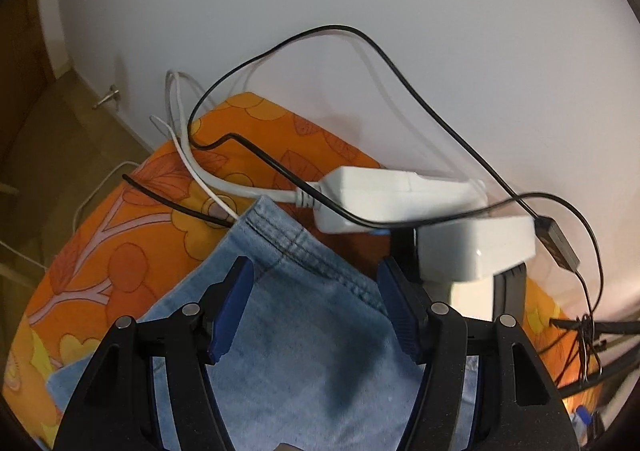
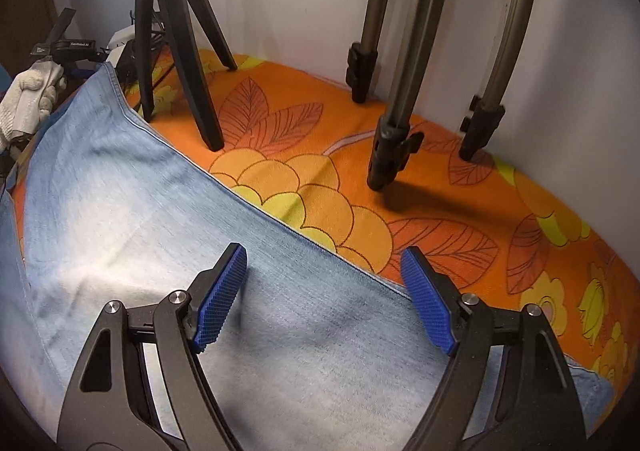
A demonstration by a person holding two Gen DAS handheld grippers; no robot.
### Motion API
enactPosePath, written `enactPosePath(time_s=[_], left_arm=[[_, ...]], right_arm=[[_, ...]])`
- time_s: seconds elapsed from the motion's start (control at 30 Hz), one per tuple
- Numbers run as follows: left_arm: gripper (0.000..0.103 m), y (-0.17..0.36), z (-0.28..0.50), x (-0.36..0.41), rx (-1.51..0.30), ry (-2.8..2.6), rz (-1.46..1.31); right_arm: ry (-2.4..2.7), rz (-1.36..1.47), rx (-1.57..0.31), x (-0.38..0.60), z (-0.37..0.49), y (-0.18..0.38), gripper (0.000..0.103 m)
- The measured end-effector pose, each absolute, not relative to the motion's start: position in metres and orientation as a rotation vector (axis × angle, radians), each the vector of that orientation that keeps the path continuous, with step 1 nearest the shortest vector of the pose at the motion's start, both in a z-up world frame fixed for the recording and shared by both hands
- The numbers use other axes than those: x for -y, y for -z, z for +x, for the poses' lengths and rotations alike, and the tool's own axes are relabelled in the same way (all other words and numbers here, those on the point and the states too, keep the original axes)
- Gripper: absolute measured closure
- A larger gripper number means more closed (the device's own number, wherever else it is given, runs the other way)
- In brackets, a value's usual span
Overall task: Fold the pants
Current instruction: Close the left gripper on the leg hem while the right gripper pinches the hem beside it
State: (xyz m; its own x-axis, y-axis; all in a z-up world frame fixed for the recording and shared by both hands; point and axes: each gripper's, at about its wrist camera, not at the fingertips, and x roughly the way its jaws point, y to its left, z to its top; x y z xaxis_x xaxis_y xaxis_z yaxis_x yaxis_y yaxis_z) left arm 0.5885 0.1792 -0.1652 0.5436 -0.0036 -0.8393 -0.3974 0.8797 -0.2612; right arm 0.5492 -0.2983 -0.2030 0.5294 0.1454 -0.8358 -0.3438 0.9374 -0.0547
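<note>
While both grippers (image 1: 316, 307) (image 2: 324, 297) gape empty, jeans (image 2: 140, 211) cover orange floral cloth (image 2: 400, 171).

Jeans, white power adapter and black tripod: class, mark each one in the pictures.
jeans (image 1: 304, 315), left wrist view, on the denim below the stitched hem.
white power adapter (image 1: 384, 191), left wrist view, on its top face.
black tripod (image 2: 200, 91), right wrist view, on its front leg.

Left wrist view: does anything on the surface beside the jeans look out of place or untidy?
Yes. A white power strip and tangled black and white cables lie on the orange floral cloth, right at the jeans' hem. One black cable seems to slip under the denim corner. That clutter crowds the folding area.
</note>
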Motion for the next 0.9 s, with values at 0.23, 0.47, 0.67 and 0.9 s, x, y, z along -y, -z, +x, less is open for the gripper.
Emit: enactPosePath(time_s=[0.23, 0.47, 0.67, 0.9], left_arm=[[0.039, 0.175, 0.592, -0.187, -0.946, -0.302, -0.497], [0.055, 0.177, 0.589, -0.185, -0.911, -0.338, -0.458], [0.08, 0.177, 0.583, -0.187, -0.89, -0.356, -0.478], [0.091, 0.173, 0.574, -0.19, -0.85, -0.342, -0.486]], right_arm=[[-0.297, -0.232, -0.984, 0.298, 0.555, 0.21, 0.021], [-0.302, -0.213, -0.982, 0.3, 0.559, 0.212, 0.021], [-0.299, -0.212, -0.981, 0.302, 0.559, 0.212, 0.021], [-0.332, -0.236, -0.969, 0.289, 0.548, 0.209, 0.053]])
